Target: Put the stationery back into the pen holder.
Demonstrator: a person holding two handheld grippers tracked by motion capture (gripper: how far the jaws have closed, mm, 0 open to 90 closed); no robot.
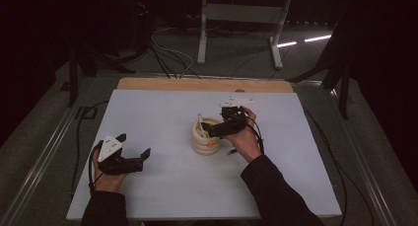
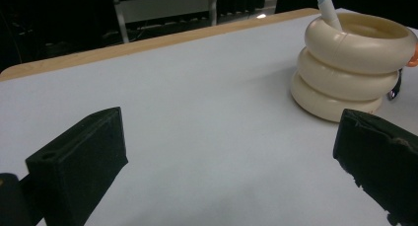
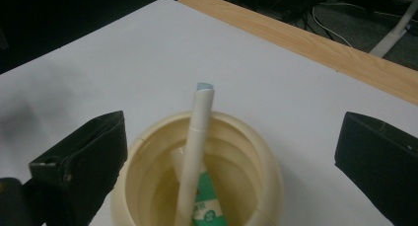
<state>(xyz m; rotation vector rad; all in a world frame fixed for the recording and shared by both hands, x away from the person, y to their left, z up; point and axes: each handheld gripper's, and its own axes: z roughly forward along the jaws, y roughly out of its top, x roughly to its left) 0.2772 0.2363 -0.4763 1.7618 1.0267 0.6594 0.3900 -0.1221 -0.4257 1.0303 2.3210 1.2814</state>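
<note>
Our right gripper point(image 1: 213, 129) hangs just over the mouth of the cream ringed pot point(image 1: 206, 137), its jaws spread wide with nothing between them, as the right gripper view makes plain: one jaw stands on each side of the pot point(image 3: 197, 186) and the pen point(image 3: 194, 157) leans up between them, apart from both. The pen rests inside the pot with its pale blue tip against the far rim, and a second piece with green print point(image 3: 209, 199) lies lower in the pot beside it. We judge that the step is either to let go of the pen cleanly or to take it, and in both cases we do well to keep the jaws level with the upper shaft, well above the rim, so that we do not knock the pot over. If we grasp, we close on the free part of the pen near its tip and lift straight along its lean. Our left gripper point(image 1: 134, 155) rests open on the counter point(image 1: 162, 186), well apart from the pot point(image 2: 352, 68), and could move in to steady it.
</note>
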